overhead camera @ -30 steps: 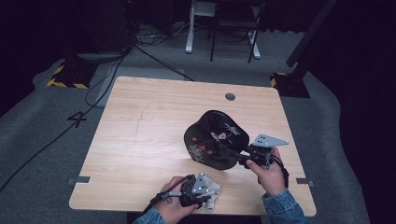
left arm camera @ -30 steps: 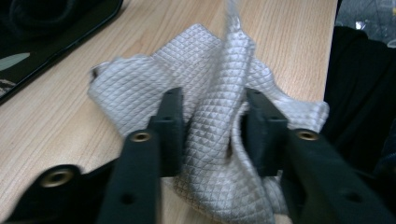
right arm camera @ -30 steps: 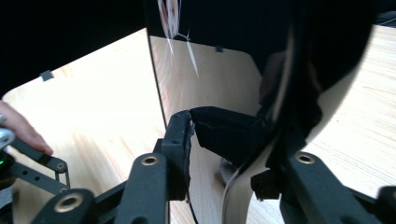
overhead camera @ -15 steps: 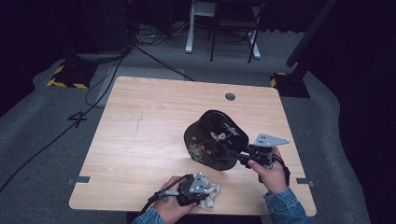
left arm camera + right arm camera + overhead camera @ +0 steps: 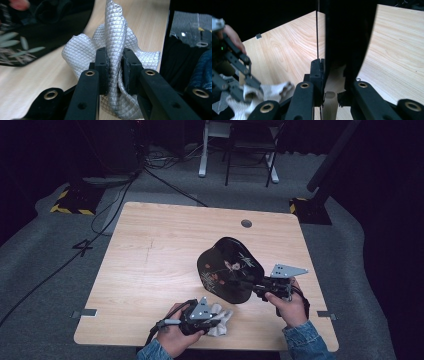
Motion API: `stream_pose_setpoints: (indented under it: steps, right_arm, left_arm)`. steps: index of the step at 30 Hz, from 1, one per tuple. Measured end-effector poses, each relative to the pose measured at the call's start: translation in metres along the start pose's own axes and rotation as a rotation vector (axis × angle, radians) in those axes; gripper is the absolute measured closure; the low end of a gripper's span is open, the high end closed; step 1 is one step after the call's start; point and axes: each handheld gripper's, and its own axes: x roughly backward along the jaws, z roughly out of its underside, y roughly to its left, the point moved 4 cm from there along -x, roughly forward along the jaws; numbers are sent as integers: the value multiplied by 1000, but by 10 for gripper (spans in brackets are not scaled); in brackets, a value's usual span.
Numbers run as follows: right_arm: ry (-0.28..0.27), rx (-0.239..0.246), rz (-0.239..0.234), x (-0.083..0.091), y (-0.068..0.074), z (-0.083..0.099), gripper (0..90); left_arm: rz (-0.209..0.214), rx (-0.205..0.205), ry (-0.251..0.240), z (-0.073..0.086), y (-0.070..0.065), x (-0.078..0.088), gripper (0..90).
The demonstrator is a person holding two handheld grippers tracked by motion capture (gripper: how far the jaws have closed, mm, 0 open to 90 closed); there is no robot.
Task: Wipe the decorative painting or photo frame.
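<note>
While our left tongs (image 5: 115, 65) pinch the white quilted cloth (image 5: 113, 37) at the bench's (image 5: 150, 270) near edge, our right tongs (image 5: 257, 287) clamp the rim of the black lacquered tray (image 5: 227, 267), tilted up just beside it. We should keep the tray steady and wipe its face with gentle, even strokes.

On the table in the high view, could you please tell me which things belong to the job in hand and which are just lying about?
In the job:
- black tray, gripped at its edge by the right gripper
- white cloth, pinched by the left gripper

Lying about:
- floor cables
- chair beyond the table
</note>
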Motion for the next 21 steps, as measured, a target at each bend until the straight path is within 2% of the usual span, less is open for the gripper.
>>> stream_pose_setpoints:
  steps: [7, 12, 17, 21]
  right_arm:
    - [6, -7, -15, 1, 2, 1, 785]
    - [6, -14, -20, 2, 2, 3, 786]
    - [10, -11, -28, 5, 5, 4, 786]
    - [16, -13, -36, 7, 8, 6, 786]
  left_arm:
    - [-35, 16, -66, -9, 11, 23, 770]
    - [-63, 5, -117, -20, 17, 40, 770]
    - [-55, 6, -142, -27, 21, 48, 770]
    - [-67, -12, -167, -36, 23, 55, 770]
